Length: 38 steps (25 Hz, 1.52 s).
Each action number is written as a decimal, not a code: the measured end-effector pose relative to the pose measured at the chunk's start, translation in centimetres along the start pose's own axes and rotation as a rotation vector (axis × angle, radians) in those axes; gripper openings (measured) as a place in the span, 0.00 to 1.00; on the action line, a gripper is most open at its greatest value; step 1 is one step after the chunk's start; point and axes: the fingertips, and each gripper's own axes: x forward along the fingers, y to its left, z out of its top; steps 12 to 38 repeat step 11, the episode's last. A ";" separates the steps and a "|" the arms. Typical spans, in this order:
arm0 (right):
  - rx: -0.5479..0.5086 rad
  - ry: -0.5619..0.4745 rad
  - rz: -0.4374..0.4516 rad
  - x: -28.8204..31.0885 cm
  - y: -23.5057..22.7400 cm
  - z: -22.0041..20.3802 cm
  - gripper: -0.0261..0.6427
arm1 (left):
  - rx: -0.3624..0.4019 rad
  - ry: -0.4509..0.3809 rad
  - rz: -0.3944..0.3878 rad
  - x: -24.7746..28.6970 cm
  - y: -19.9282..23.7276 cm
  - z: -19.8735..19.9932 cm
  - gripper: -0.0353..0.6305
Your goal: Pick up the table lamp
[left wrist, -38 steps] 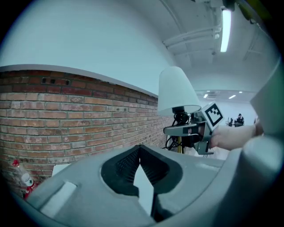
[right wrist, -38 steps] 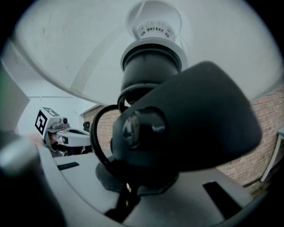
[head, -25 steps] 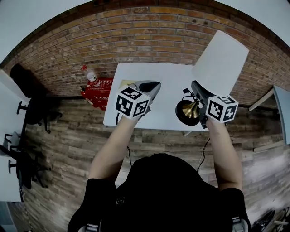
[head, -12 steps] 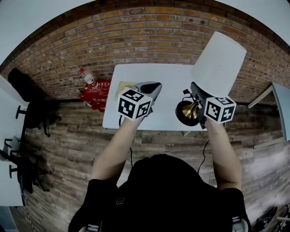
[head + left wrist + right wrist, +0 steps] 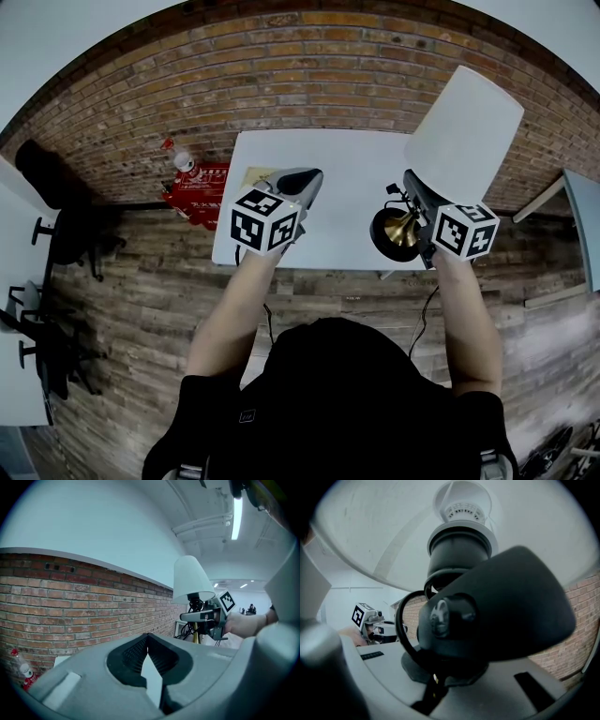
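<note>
The table lamp has a white shade (image 5: 464,122) and a round brass base with a black rim (image 5: 398,232), near the front right edge of the white table (image 5: 352,155). My right gripper (image 5: 412,187) is shut on the lamp's thin brass stem just under the black socket (image 5: 459,545). I cannot tell whether the base touches the table. My left gripper (image 5: 305,178) hovers over the table's left half, shut with nothing between its fingers (image 5: 147,639). In the left gripper view the lamp (image 5: 190,578) and right gripper (image 5: 211,616) appear ahead to the right.
A yellowish sheet (image 5: 258,176) lies on the table by the left gripper. A red crate (image 5: 202,187) and a bottle (image 5: 178,161) stand on the wooden floor by the brick wall. The lamp's cable (image 5: 427,309) hangs off the front edge. Another table (image 5: 581,225) is at the right.
The lamp and my right gripper have drifted a little to the right in the head view. My left gripper has edged slightly left. Both grips look unchanged.
</note>
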 end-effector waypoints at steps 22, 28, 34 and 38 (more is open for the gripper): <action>-0.020 0.010 -0.027 0.3 -0.7 0.0 0.07 | -0.020 -0.022 0.039 -0.9 2.9 0.2 0.06; -0.020 0.010 -0.027 0.3 -0.7 0.0 0.07 | -0.020 -0.022 0.039 -0.9 2.9 0.2 0.06; -0.020 0.010 -0.027 0.3 -0.7 0.0 0.07 | -0.020 -0.022 0.039 -0.9 2.9 0.2 0.06; -0.020 0.010 -0.027 0.3 -0.7 0.0 0.07 | -0.020 -0.022 0.039 -0.9 2.9 0.2 0.06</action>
